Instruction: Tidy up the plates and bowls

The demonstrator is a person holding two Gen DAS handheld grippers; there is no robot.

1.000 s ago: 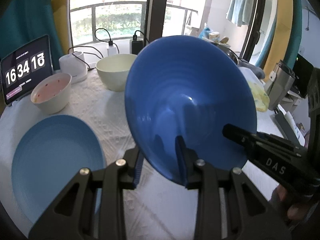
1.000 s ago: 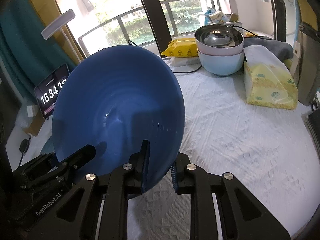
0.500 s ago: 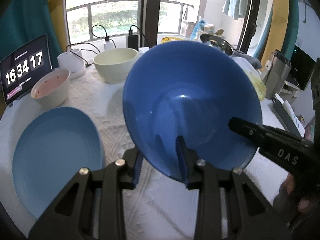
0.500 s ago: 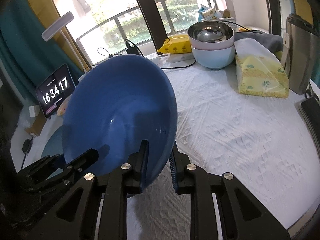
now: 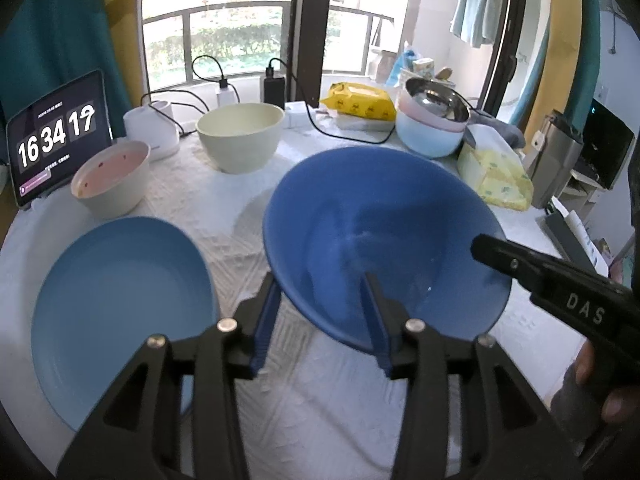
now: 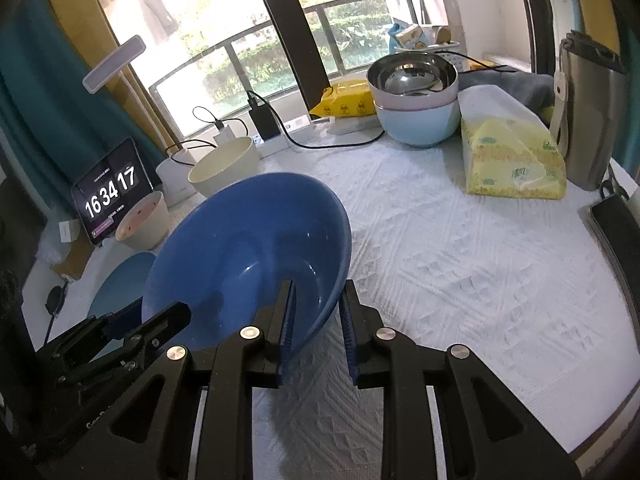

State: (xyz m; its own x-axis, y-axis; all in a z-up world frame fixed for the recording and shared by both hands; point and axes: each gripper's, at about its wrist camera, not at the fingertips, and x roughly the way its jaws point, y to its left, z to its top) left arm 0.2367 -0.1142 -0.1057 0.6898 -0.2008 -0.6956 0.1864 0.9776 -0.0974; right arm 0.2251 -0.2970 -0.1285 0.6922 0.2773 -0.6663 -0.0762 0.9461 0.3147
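Observation:
A dark blue bowl (image 5: 384, 236) (image 6: 248, 256) is held tilted above the white tablecloth by both grippers. My left gripper (image 5: 322, 292) is shut on its near rim, one finger inside and one outside. My right gripper (image 6: 316, 300) is shut on the rim at its right side. A light blue plate (image 5: 120, 304) lies flat at the left, also partly seen in the right wrist view (image 6: 120, 284). A cream bowl (image 5: 240, 140), a pink-lined bowl (image 5: 110, 180) and a stack of a steel bowl in pink and light blue bowls (image 5: 432, 124) (image 6: 416, 100) stand at the back.
A tablet clock (image 5: 56, 136) stands at the far left. A white device (image 5: 152, 128), chargers and cables lie by the window. A yellow tissue pack (image 6: 512, 156) and a steel flask (image 6: 592, 108) stand at the right. A yellow wipes pack (image 5: 360, 104) lies at the back.
The dark blue bowl has tipped down from nearly upright toward level and come lower over the table, uncovering the back bowls. Both grippers kept their hold.

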